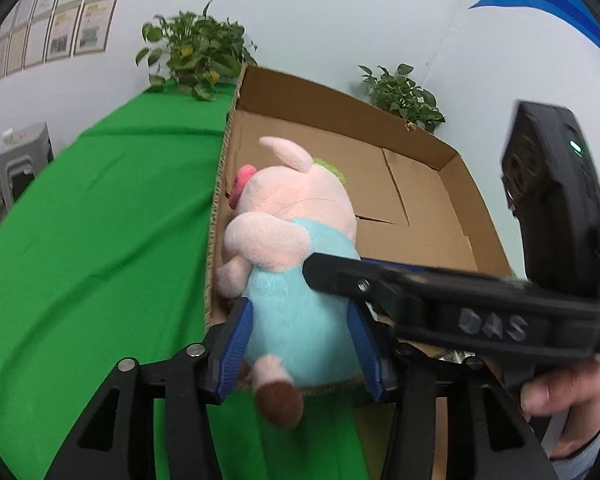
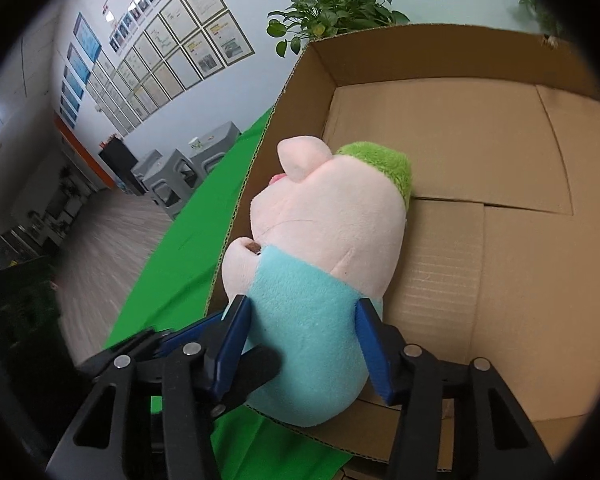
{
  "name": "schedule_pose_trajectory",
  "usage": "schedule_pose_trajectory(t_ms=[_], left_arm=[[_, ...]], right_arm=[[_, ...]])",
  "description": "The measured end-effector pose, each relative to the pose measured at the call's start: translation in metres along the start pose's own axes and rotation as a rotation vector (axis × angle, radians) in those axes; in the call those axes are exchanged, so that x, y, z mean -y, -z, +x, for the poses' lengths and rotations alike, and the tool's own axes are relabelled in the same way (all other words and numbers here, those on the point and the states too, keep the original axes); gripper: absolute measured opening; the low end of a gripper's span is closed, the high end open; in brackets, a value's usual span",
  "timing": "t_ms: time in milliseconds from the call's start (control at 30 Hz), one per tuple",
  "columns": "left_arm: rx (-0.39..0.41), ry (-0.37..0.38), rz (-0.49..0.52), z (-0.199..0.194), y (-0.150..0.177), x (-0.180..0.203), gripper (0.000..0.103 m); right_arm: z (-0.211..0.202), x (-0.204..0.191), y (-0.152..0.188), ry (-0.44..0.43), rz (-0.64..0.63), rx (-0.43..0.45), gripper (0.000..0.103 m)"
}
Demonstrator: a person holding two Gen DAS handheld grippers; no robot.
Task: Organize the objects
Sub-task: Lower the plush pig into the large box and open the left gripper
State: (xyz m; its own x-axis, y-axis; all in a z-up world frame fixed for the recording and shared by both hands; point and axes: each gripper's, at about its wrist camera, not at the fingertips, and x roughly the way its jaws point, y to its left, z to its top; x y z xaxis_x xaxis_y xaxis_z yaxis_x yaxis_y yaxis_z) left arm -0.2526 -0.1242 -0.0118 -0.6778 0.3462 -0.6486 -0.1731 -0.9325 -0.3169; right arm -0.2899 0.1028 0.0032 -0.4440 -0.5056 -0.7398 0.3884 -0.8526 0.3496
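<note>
We're gripping the plush pig [image 1: 296,280] w/ both tools at once. The left gripper [image 1: 300,344] is clamping the toy's teal body btwn its blue pads [image 1: 236,344], jaws roughly half open and pressing into the fabric on both sides. The right gripper [image 2: 304,340] is doing the same from a slightly diff angle, its blue pads [image 2: 374,350] squeezing the teal body lower down, approx the same spread. In the left wrist view the right tool's black body is reaching across from the right, its tip touching the pig's side, and the right hand [image 1: 560,388] is wrapping around its handle at the lower right. The pig is hanging over the near left corner of the cardboard box [image 1: 420,168], head and green tuft pointing into the box, brown foot dangling over the near rim above the green cloth [image 1: 100,220]. In the right wrist view the left gripper's black finger is showing beside the pig's lower body. Two potted plants [image 1: 196,52] are standing behind the box by the wall.
</note>
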Motion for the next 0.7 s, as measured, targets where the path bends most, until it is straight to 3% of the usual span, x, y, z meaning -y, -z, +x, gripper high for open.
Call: schedule_pose_trajectory(t_ms=[133, 200, 333, 467, 633, 700], left_arm=[[-0.014, -0.023, -0.013, -0.001, 0.006, -0.007, 0.044], [-0.015, -0.004, -0.028, -0.001, 0.007, -0.01, 0.037], [-0.007, -0.02, -0.008, -0.003, 0.01, -0.004, 0.034], [-0.007, -0.009, -0.023, -0.003, 0.011, -0.005, 0.034], [-0.008, -0.031, -0.019, -0.004, 0.012, -0.004, 0.032], [-0.011, -0.039, -0.006, -0.005, 0.012, -0.003, 0.032]], right_arm=[[0.007, -0.007, -0.006, 0.019, -0.012, -0.003, 0.052], [0.008, -0.008, -0.008, 0.02, -0.008, -0.001, 0.055], [0.001, 0.005, -0.009, -0.011, 0.059, 0.013, 0.059], [-0.004, 0.019, -0.002, 0.009, 0.094, 0.018, 0.073], [0.011, 0.028, 0.01, -0.064, 0.149, -0.021, 0.073], [0.014, 0.028, 0.011, -0.084, 0.147, -0.02, 0.065]])
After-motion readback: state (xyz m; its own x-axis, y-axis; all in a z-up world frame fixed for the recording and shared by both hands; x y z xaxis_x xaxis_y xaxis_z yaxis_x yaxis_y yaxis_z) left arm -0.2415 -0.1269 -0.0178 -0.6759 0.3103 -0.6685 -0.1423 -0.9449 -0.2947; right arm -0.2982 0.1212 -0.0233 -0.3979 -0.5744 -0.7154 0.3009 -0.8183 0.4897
